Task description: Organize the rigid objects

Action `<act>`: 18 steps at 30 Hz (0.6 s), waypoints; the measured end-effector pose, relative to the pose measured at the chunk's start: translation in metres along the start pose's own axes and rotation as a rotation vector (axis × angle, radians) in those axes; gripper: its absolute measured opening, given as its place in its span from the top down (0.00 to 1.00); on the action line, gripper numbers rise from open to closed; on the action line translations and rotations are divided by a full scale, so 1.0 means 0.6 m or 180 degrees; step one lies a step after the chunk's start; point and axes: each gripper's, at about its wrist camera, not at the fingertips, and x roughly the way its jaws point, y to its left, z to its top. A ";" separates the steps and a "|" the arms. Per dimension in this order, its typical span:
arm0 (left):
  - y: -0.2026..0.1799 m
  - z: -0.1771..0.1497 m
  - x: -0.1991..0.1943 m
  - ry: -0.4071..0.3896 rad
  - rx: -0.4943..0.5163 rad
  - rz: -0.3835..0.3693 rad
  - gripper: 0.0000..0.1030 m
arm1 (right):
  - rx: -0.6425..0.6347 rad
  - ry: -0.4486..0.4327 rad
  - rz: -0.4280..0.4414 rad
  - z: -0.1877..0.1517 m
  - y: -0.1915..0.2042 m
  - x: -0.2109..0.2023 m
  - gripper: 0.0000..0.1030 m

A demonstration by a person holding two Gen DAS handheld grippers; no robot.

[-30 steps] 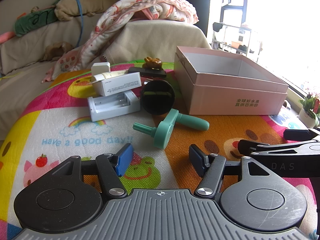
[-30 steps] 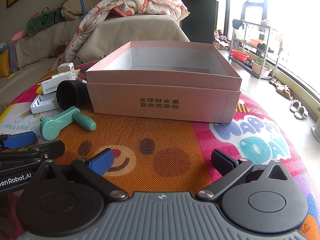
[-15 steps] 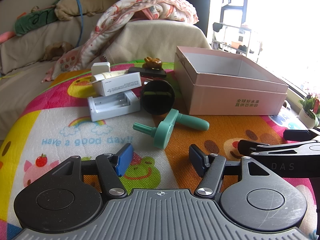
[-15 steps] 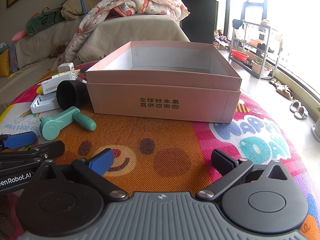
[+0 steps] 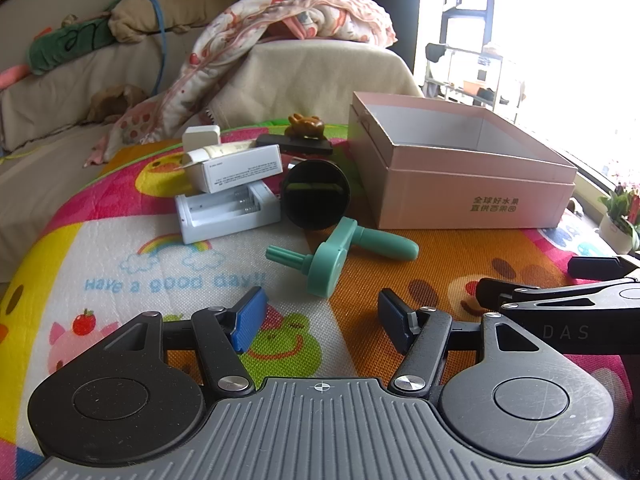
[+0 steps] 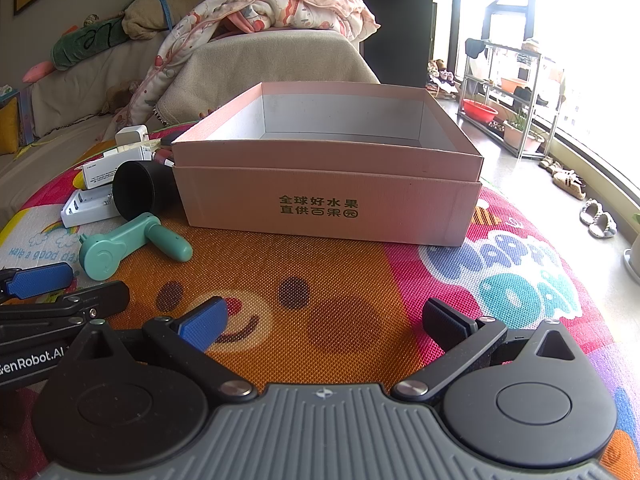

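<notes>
Beige sofa (image 6: 256,68) behind, bright windows (image 6: 600,40) beside a metal shelf (image 6: 508,96).

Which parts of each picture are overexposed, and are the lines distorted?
Left wrist view: the window at upper right is blown out to white; the pink box stays readable. Right wrist view: the same glare at right; fisheye bending curves the mat's edge.

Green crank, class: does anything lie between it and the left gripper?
Nothing visible: only bare mat lies between the open left gripper and the green crank, which is nearest of the items.
</notes>
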 end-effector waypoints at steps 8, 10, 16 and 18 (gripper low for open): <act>0.000 0.000 0.000 0.0000 0.0000 -0.0001 0.35 | -0.0004 0.0001 -0.0003 0.000 0.000 0.000 0.00; 0.000 0.000 0.000 0.0000 -0.0004 -0.0004 0.35 | -0.0002 -0.0001 -0.0002 0.000 0.000 0.000 0.00; 0.017 0.005 -0.015 -0.0030 -0.0039 -0.0214 0.37 | -0.0030 0.0113 0.0117 0.007 -0.008 -0.004 0.00; 0.028 0.012 -0.029 -0.0118 0.0026 -0.0236 0.37 | -0.0047 0.0214 0.0188 0.016 -0.011 0.003 0.00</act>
